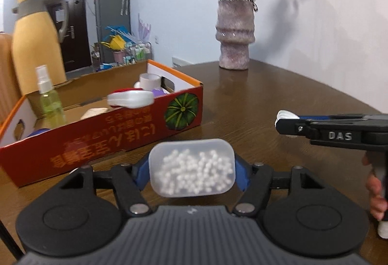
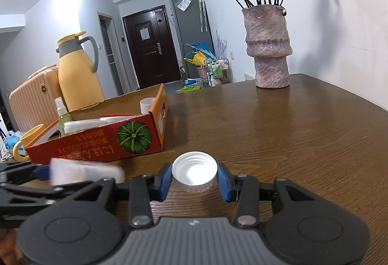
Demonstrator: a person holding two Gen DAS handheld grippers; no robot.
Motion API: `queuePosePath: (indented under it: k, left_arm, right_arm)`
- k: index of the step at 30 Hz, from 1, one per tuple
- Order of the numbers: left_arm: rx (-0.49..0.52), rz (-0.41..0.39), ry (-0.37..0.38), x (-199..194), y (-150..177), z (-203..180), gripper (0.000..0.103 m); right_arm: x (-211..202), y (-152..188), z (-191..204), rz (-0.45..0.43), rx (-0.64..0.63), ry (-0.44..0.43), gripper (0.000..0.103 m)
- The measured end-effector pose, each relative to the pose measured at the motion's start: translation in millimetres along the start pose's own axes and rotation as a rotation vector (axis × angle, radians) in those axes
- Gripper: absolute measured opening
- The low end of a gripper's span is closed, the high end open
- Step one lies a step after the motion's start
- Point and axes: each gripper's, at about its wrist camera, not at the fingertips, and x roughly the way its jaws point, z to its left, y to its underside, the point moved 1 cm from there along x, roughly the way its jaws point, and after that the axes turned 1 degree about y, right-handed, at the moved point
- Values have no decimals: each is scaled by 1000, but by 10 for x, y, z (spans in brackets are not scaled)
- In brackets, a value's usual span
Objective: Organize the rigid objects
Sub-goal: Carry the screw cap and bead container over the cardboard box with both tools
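Observation:
My left gripper is shut on a clear plastic box of white cotton swabs and holds it above the wooden table, in front of the red cardboard box. My right gripper is shut on a white screw cap, held just over the table. The right gripper shows from the side in the left wrist view. The swab box shows blurred at the left of the right wrist view. The cardboard box holds a spray bottle, a white cup and a white-and-red item.
A pink vase with dried roses stands at the table's far side, also in the right wrist view. A yellow thermos jug, a peach suitcase and a yellow mug are left of the box.

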Motion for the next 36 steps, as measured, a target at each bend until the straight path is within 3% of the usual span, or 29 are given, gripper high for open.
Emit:
queuePosePath:
  k: [17, 36]
  left_arm:
    - [-110, -71, -130, -606, 116, 157, 67]
    - [-233, -155, -276, -1208, 197, 447, 67]
  right_arm:
    - [-125, 12, 121, -61, -36, -71, 39]
    - [-378, 153, 689, -135, -113, -171, 39]
